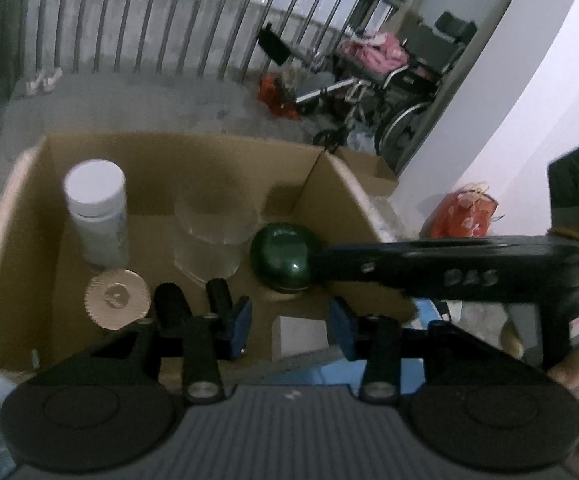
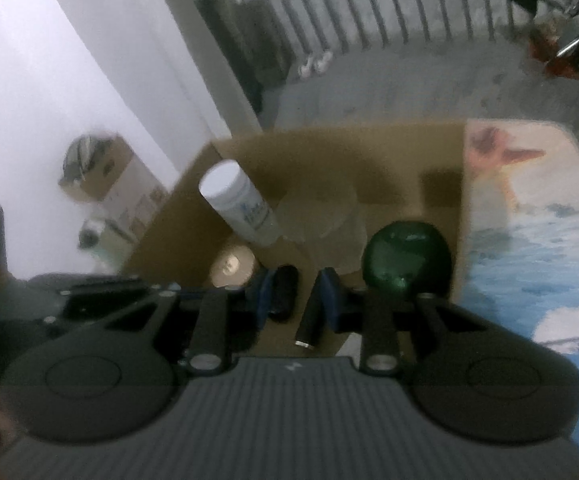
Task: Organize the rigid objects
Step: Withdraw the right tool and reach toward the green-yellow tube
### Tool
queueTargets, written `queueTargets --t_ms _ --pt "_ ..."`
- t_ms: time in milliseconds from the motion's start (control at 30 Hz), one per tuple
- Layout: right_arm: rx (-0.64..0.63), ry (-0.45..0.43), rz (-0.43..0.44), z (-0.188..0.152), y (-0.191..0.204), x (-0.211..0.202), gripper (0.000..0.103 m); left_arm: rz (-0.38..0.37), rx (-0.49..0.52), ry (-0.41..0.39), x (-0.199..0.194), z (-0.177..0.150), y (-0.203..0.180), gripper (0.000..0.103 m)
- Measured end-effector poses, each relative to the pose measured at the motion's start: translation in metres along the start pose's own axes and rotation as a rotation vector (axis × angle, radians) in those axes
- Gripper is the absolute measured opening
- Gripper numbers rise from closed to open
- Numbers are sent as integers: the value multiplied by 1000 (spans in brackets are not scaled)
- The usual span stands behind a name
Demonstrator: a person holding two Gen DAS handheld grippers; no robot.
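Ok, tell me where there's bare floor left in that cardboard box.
Bare patch along the cardboard box's back wall, behind the clear glass, over to the far right corner. Crowded in front: white bottle, round lid, black cylinders, green ball.

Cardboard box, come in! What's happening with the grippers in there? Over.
Left gripper open, gripping nothing. Right gripper narrowly open, beside green ball. White bottle, clear cup upright in cardboard box. Nothing blocking.

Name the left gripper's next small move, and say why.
Probably ease the left gripper forward and down around the small white block, then close: the block lies centred between its open fingers, untouched, by the brown cardboard box's near edge.
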State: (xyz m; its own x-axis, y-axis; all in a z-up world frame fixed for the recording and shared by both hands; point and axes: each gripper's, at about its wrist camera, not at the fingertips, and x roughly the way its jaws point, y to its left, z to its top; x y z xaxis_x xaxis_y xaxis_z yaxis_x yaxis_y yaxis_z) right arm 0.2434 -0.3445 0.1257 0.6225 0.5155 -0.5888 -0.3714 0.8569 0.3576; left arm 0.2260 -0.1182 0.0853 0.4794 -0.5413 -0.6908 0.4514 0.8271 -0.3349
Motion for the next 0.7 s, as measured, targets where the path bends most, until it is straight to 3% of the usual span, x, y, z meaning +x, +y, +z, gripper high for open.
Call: queueTargets --t_ms 167,300,433,700 --pt "30 -95 20 -20 13 -47 28 8 14 -52 -42 -19 5 44" --pt "50 -96 46 -48 26 -60 29 24 18 -55 -67 -43 15 45" --pt "77 -12 71 -80 37 -36 29 39 12 -16 -71 -71 24 45" --pt "168 159 81 -122 45 41 30 21 -30 129 -39 -117 42 45"
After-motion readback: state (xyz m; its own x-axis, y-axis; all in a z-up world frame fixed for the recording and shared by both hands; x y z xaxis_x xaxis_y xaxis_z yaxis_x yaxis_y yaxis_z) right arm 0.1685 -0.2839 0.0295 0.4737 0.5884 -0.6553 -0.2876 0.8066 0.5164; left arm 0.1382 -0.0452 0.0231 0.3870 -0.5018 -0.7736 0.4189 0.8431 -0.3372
